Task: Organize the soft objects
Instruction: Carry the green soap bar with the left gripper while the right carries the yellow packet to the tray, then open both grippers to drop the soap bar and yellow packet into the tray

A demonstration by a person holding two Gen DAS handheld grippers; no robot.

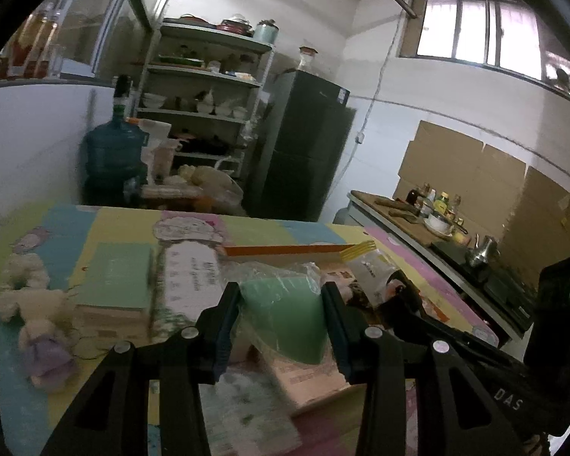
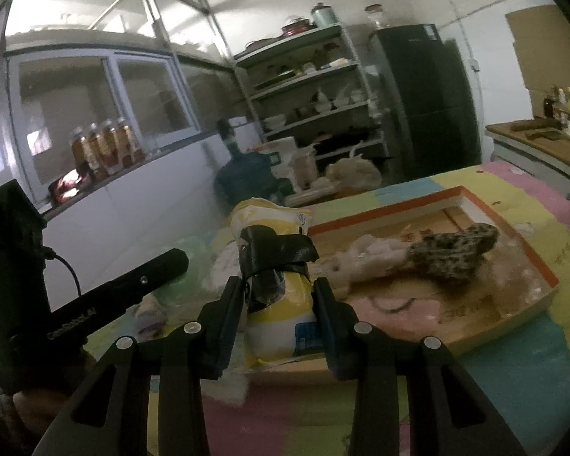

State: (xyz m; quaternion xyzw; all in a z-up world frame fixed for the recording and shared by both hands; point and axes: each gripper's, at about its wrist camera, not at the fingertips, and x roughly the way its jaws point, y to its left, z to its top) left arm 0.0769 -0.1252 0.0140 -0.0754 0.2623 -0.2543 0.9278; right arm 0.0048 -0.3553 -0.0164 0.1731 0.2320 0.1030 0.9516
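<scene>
My left gripper (image 1: 281, 304) is shut on a green sponge in clear plastic wrap (image 1: 285, 315), held above the pastel mat. My right gripper (image 2: 279, 296) is shut on a yellow and white soft pack (image 2: 275, 285), with a black gripper part (image 2: 273, 254) lying across its front. An orange-rimmed wooden tray (image 2: 543, 266) lies to the right in the right wrist view and holds a speckled brown plush (image 2: 456, 254) and a white fluffy item (image 2: 364, 262). A white and purple plush toy (image 1: 38, 315) lies at the left in the left wrist view.
A green book (image 1: 114, 281), a printed pack (image 1: 193, 277) and a pink box (image 1: 304, 376) lie on the mat (image 1: 269, 228). A blue water jug (image 1: 112, 152), shelves (image 1: 205, 76) and a dark fridge (image 1: 304, 144) stand behind. A counter with bottles (image 1: 437, 209) runs along the right.
</scene>
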